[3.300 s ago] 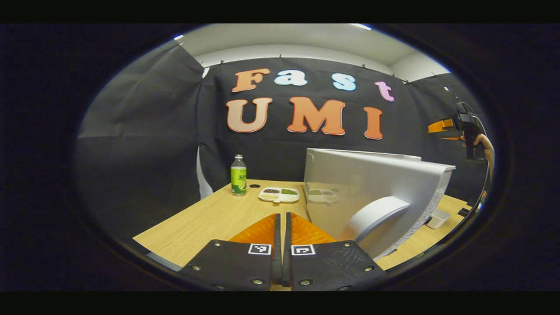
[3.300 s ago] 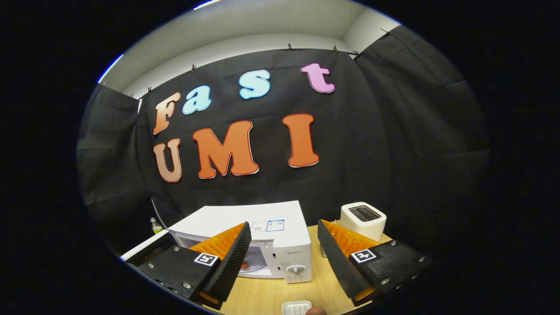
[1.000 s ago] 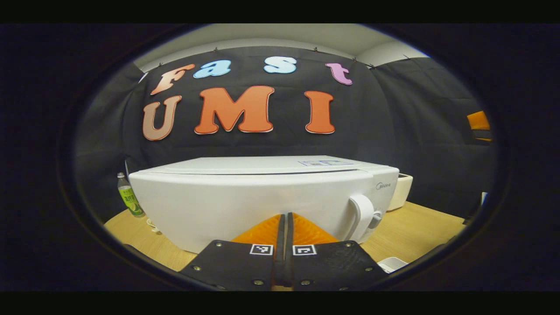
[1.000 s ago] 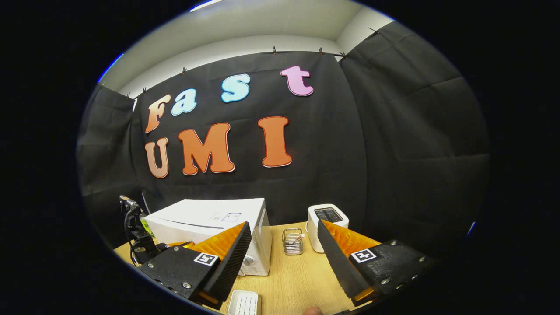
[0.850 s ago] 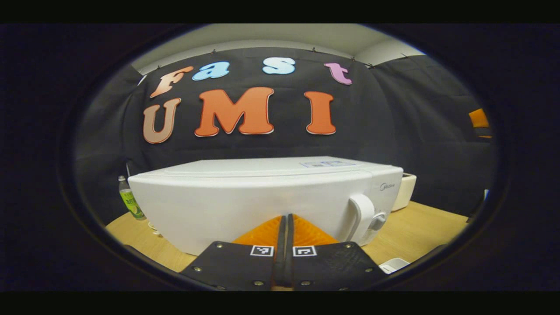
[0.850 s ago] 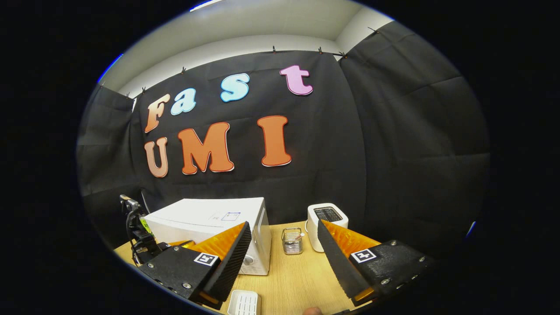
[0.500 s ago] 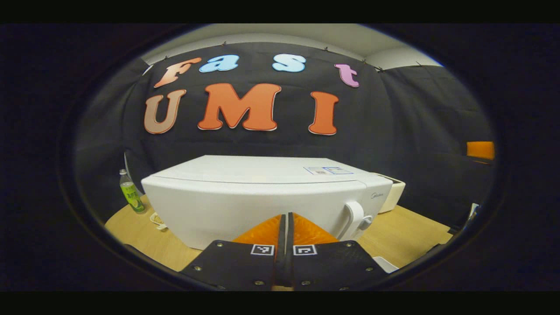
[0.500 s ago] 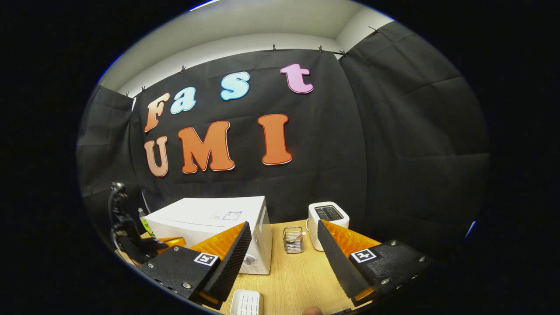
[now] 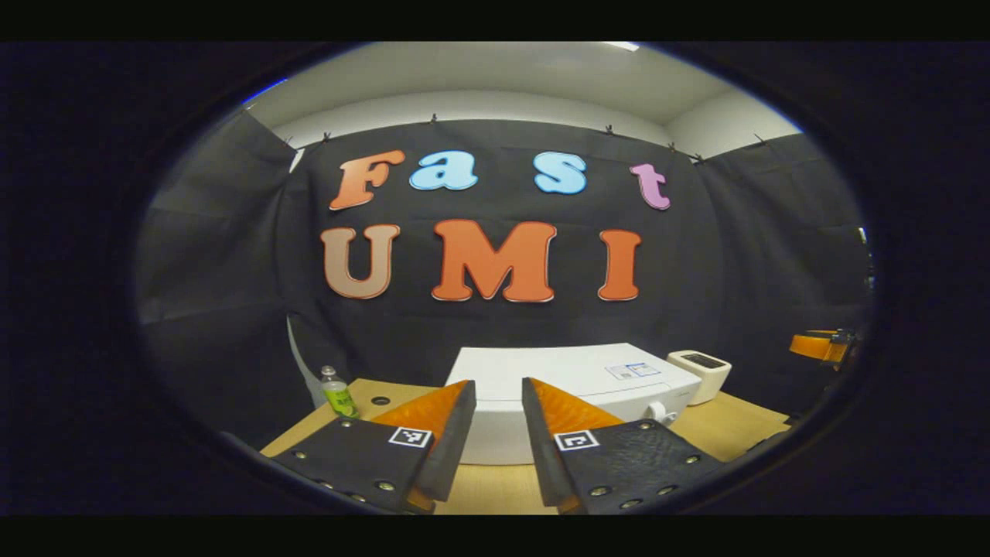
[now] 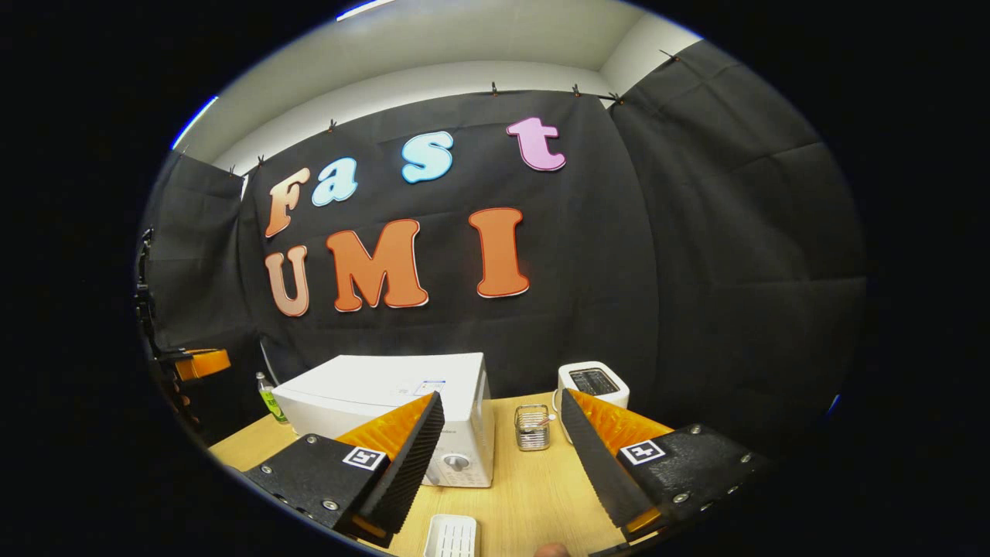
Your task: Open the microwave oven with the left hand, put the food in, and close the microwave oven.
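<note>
Your left gripper [image 9: 495,422] has its fingers apart, holding nothing; your right gripper [image 10: 501,433] too. The microwave oven [image 9: 572,379] stands closed on the table [image 10: 534,495], ahead of both.

No legible text; microwave [image 9: 541,371] top sticker too small.

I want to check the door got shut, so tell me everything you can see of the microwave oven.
The microwave oven is a white, glossy box standing flat on the wooden table. Its door looks shut, flush with the front. A round dial sits low on the right-hand control panel, and a small label lies on top. A green bottle stands apart to its left and a white toaster to its right.
</note>
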`<state>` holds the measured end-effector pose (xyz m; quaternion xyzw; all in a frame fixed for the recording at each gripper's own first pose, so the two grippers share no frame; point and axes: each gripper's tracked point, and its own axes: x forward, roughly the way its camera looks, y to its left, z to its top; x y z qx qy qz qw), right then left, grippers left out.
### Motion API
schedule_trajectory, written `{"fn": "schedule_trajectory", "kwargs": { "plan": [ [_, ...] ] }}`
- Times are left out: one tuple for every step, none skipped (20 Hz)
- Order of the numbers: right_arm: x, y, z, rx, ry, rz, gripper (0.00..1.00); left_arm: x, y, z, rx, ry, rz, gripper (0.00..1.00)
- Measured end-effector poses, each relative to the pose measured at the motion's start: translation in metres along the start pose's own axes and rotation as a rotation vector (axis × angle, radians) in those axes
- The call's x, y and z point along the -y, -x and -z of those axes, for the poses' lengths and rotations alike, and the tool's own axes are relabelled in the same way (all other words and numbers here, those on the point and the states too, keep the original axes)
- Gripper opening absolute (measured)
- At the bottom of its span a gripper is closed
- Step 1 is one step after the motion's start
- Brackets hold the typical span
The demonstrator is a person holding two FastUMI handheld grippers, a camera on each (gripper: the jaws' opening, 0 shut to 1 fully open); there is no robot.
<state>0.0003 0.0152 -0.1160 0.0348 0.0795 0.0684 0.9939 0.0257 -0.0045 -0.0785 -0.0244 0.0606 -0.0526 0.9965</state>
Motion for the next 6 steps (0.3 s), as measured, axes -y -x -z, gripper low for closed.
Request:
{"fn": "schedule_trajectory", "kwargs": {
  "plan": [
    [-0.004, 0.003, -0.001, 0.003, 0.001, -0.006, 0.95, -0.007, 0.008, -0.003, 0.002, -0.012, -0.009, 0.47],
    [-0.008, 0.004, -0.004, 0.007, 0.003, -0.012, 0.95, -0.012, 0.016, -0.007, 0.002, -0.02, -0.011, 0.52],
    [-0.011, 0.007, -0.006, 0.01, 0.005, -0.019, 0.95, -0.016, 0.024, -0.01, 0.005, -0.017, -0.012, 0.55],
    [-0.015, 0.009, -0.008, 0.014, 0.006, -0.027, 0.94, -0.019, 0.031, -0.012, -0.004, -0.005, -0.016, 0.8],
    [-0.019, 0.012, -0.01, 0.017, 0.005, -0.035, 0.95, -0.023, 0.038, -0.014, -0.008, 0.017, -0.016, 0.88],
    [-0.023, 0.013, -0.012, 0.022, 0.003, -0.044, 0.94, -0.028, 0.046, -0.019, -0.003, 0.035, -0.023, 0.96]
  ]
}}
